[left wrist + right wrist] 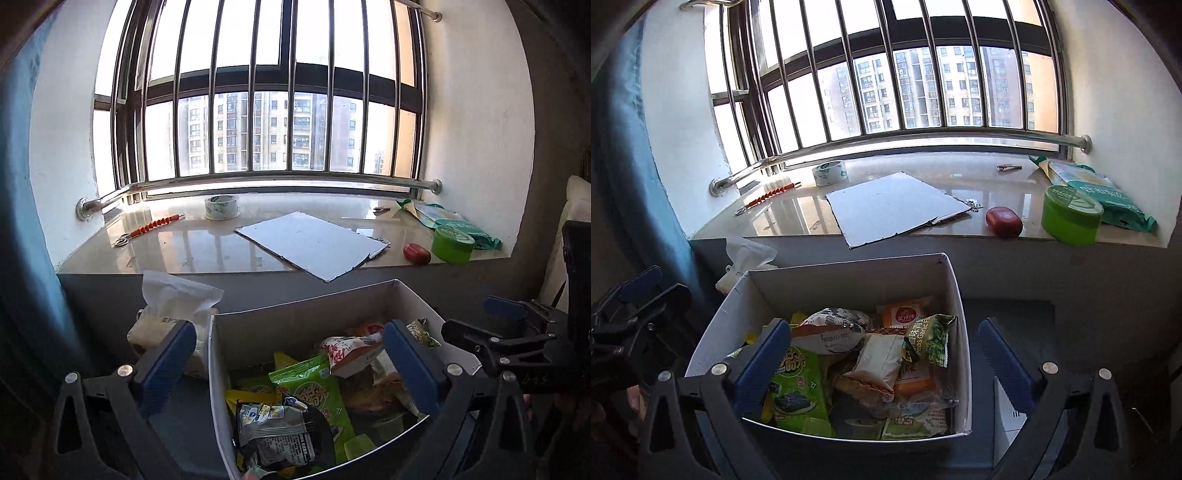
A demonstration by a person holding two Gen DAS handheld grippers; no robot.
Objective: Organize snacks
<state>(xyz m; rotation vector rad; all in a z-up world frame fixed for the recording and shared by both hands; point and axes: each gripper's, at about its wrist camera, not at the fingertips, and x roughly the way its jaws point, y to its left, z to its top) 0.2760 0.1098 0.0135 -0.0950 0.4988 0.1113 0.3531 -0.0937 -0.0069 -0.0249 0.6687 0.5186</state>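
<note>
While both tools hover wide open and empty above the white box point(955, 291), the snacks lie directly below and ahead. By my reading, the left tool point(290, 363) is nearer the green seaweed packet point(314, 395), whose long axis runs roughly away from the camera; the right tool point(882, 354) straddles the box's right wall, with the pea packet point(929, 341), printed "Peas Garlic Fl…", between its fingers. Other print is Chinese and too small to read.
</note>
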